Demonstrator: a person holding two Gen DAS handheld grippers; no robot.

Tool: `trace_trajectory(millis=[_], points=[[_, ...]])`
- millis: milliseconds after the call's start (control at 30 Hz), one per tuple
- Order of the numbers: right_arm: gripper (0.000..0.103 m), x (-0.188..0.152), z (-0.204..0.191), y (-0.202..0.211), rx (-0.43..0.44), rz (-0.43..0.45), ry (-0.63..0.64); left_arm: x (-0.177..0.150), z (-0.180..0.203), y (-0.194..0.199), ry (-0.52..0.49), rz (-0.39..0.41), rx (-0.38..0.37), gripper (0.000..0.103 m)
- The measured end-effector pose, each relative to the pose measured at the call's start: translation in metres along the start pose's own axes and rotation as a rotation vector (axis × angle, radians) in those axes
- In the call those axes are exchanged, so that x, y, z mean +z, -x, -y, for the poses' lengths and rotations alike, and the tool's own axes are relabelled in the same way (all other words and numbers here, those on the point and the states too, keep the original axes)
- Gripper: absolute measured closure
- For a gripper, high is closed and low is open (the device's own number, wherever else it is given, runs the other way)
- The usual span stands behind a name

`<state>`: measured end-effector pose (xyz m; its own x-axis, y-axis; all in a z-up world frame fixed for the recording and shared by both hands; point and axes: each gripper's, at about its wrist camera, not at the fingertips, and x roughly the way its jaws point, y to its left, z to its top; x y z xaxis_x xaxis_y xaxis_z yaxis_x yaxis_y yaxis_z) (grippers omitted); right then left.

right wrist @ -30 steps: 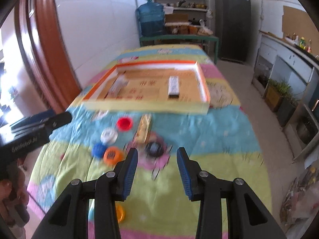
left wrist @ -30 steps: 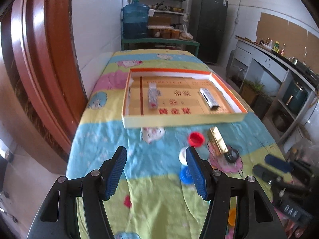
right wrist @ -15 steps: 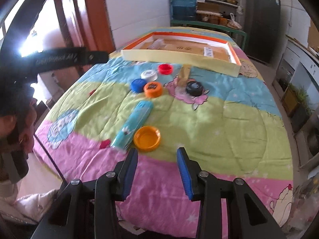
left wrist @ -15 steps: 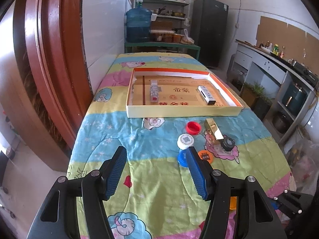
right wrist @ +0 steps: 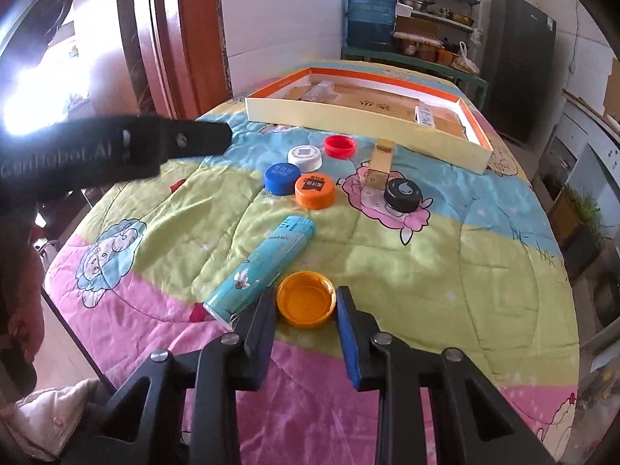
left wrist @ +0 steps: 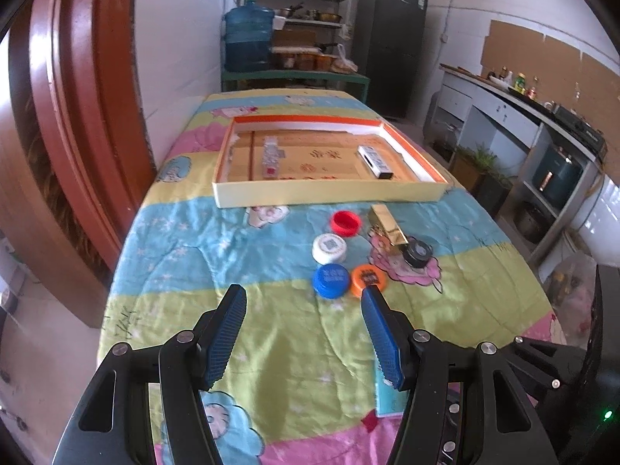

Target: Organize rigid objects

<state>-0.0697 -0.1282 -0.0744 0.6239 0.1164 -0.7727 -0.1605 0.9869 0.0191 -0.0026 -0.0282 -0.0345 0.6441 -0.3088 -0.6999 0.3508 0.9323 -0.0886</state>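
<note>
On the quilted table, a shallow cream box with an orange rim (left wrist: 329,193) (right wrist: 360,116) holds two small packets. In front of it lie a red cap (right wrist: 340,145), a white cap (right wrist: 305,156), a blue cap (right wrist: 282,177), an orange cap (right wrist: 314,190), a black cap (right wrist: 403,193) and a gold box (right wrist: 379,164). A teal tube (right wrist: 259,267) lies nearer. My right gripper (right wrist: 306,306) is open, its fingers on either side of an upturned orange lid (right wrist: 306,304). My left gripper (left wrist: 304,333) is open and empty, just short of the caps.
A red-brown door frame (left wrist: 77,116) stands on the left. Shelves and a blue water jug (left wrist: 248,40) are beyond the table's far end. A counter (left wrist: 523,116) runs along the right. The left gripper's body (right wrist: 116,151) crosses the right wrist view.
My right gripper has pulled back to the near end of the table and come down around the upturned orange lid. My left gripper has drawn back from the box.
</note>
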Motion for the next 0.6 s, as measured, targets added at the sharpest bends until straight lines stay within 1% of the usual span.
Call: trace_trajectory(millis=[133, 200, 300, 433, 600], points=[[0.073, -0.002, 0.015, 0.012, -0.006, 0.024, -0.061, -0.006, 0.014, -0.004, -0.035, -0.024, -0.050, 0.039], [0.073, -0.002, 0.028, 0.022, -0.031, 0.051, -0.102, -0.011, 0.026, -0.008, -0.071, -0.048, -0.069, 0.039], [0.073, -0.003, 0.041, 0.030, -0.069, 0.070, -0.134, -0.019, 0.039, -0.018, -0.109, -0.095, -0.081, 0.039], [0.073, -0.004, 0.053, 0.033, -0.094, 0.076, -0.164, -0.025, 0.045, -0.025, -0.120, -0.117, -0.082, 0.039], [0.073, -0.006, 0.054, 0.030, -0.090, 0.068, -0.171, -0.031, 0.042, -0.038, -0.102, -0.153, -0.067, 0.039]])
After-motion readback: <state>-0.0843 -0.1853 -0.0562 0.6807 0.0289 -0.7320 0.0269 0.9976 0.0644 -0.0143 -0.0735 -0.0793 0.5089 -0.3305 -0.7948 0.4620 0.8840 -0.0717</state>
